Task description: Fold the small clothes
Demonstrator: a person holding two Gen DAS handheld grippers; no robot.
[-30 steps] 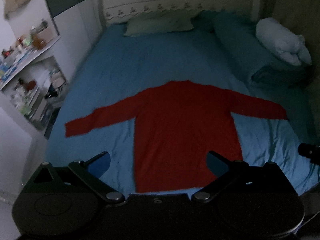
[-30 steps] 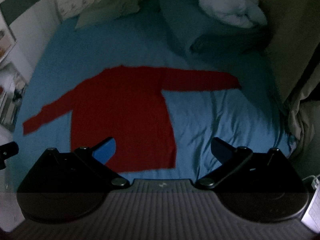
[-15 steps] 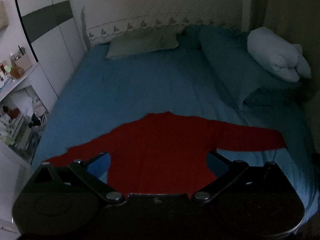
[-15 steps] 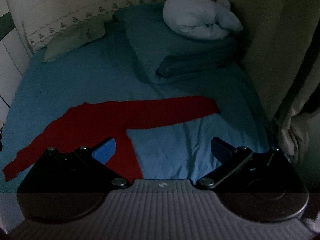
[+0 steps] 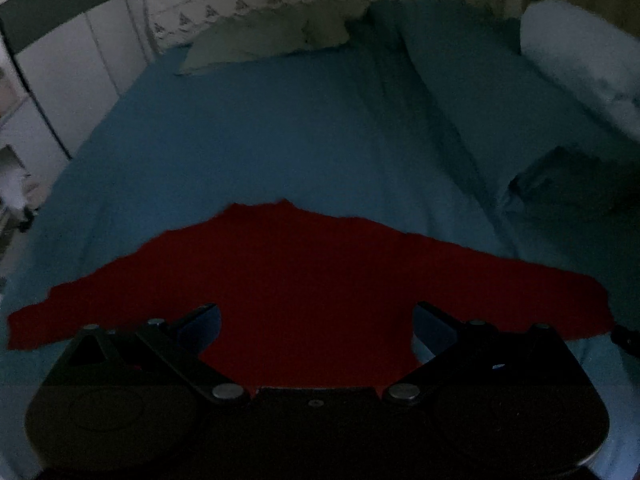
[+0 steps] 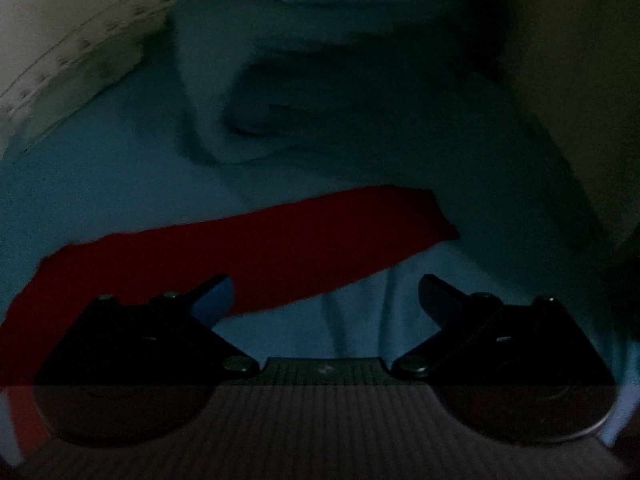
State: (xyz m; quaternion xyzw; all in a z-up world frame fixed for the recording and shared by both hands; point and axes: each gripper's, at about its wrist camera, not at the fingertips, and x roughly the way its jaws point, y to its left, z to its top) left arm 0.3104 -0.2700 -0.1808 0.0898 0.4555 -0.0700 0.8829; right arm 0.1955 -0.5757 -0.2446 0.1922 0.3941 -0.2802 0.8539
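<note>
The red sweater (image 5: 308, 280) lies flat on the blue bed (image 5: 240, 140), sleeves spread left and right. Both the left gripper (image 5: 316, 316) and right gripper (image 6: 326, 292) hover with jaws open, holding nothing. In this dim light, a pinch at the right sleeve (image 6: 320, 232) could catch the sheet too, or drag the sweater askew.

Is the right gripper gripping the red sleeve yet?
No, the right gripper is open and empty, with the red sweater sleeve lying flat ahead.

Domestic bedroom: bed (image 5: 248, 152) with blue sheet, pillow (image 5: 264, 42) at its head, wardrobe (image 5: 60, 60) beside it.
</note>
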